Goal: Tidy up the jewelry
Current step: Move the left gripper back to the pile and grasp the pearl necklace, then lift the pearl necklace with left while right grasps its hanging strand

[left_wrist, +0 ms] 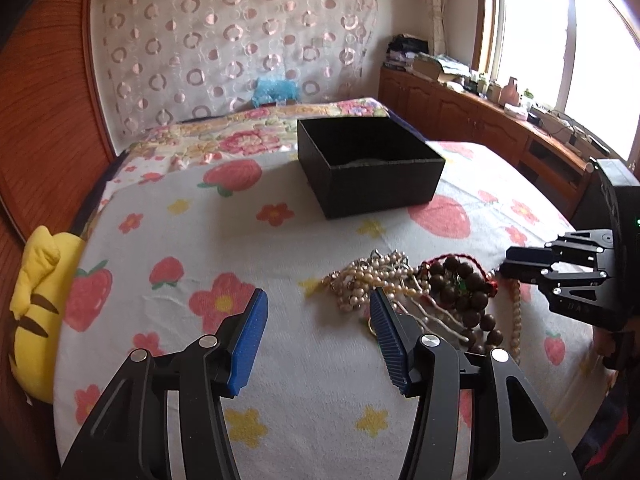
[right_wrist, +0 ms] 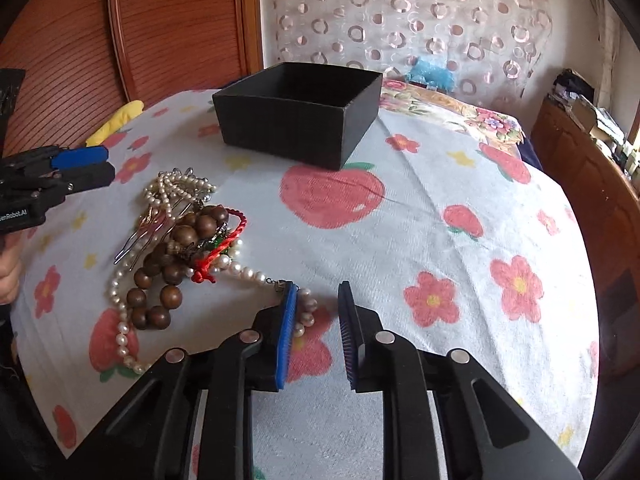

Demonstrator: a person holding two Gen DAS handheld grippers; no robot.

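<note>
Fingers [right_wrist: 292, 320] on the right gripper [right_wrist: 318, 328] are spread wide, empty, low over the bed cover [right_wrist: 440, 184], with the end loop of the pearl strand [right_wrist: 248, 272] lying between them against the left pad. Left gripper [left_wrist: 318, 332] is also wide and empty, right finger tip just over the edge of the jewelry pile [left_wrist: 420, 292].

Pile state: pearls, wooden bead bracelet [right_wrist: 172, 264], red cord [right_wrist: 236, 232] and a metal hairpin [right_wrist: 136, 240] all knotted together, well short of the open black box [right_wrist: 298, 114].

Risks as I read them:
- Closing right on that loop and lifting likely drags the whole tangle, since the strand runs under the beads and cord. Something may drop off mid-carry.
- Pearls are round and slick; a pinch on one bead could squirt out.
- Soft cover gives under pressure, so pads may grab fabric too.
- Box is light cardboard, so a dragged cover could shift it.
</note>
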